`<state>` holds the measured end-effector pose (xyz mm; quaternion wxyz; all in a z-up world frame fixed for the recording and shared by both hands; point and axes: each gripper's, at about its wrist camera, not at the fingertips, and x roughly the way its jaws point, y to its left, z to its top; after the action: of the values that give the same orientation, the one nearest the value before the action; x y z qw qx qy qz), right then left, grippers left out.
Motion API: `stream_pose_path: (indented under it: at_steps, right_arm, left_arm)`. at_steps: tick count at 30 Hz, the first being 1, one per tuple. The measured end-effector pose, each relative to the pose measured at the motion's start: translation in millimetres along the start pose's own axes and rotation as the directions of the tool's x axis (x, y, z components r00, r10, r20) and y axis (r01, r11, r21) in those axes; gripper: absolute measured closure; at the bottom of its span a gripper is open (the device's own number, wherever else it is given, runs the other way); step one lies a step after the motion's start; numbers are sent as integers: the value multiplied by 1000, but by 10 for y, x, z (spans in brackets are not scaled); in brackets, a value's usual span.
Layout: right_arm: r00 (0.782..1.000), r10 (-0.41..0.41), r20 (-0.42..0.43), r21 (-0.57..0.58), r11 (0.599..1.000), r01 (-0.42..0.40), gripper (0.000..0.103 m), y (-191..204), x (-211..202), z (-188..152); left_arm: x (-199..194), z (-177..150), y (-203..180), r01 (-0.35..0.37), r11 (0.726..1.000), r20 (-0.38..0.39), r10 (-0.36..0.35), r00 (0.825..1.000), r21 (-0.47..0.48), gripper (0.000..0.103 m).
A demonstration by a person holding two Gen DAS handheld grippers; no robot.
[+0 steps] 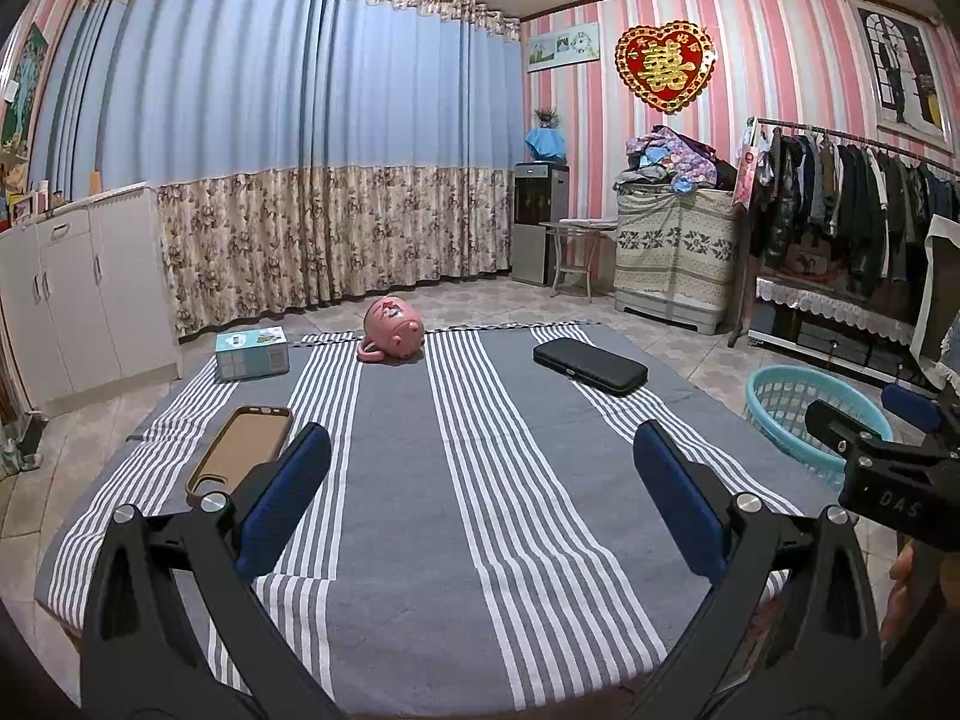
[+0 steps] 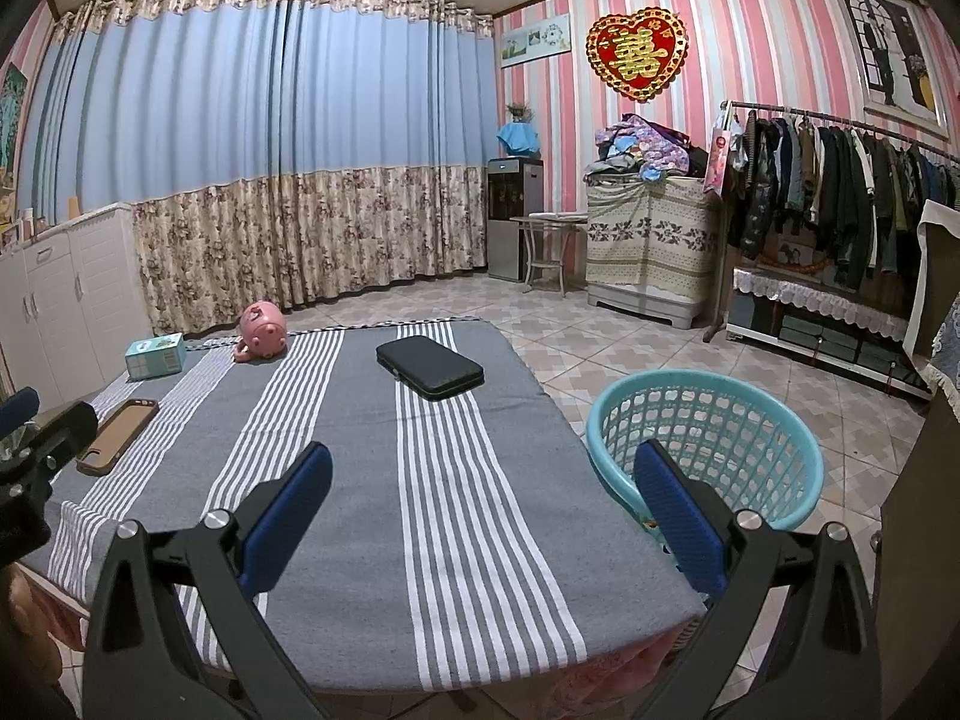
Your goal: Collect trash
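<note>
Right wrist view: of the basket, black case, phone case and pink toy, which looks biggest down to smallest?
1. Basket, though it sits nearest the camera.
2. Black case.
3. Phone case.
4. Pink toy, farthest away, so the last two are unsure.

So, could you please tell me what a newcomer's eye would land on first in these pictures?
Probably the grey striped cloth covering the table, with a pink pig-shaped pot lying at its far edge and a black case to the right. Next, the turquoise basket on the floor beside the table, and the red heart ornament on the striped wall.
</note>
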<state>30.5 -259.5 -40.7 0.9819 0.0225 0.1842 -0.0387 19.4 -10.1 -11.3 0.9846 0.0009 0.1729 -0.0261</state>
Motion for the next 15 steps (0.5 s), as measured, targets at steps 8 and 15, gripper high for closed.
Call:
stream_pose_path:
  at_steps: [8, 15]
  right_arm:
    - [1000, -3, 0, -2, 1000, 3, 5, -16, 16, -11]
    - [1000, -7, -2, -1, 1000, 7, 5, -40, 35, -34]
  left_arm:
    - [34, 20, 45, -6, 1000, 3, 6, 1000, 5, 5]
    - [116, 115, 160, -7, 1000, 9, 7, 1000, 18, 5]
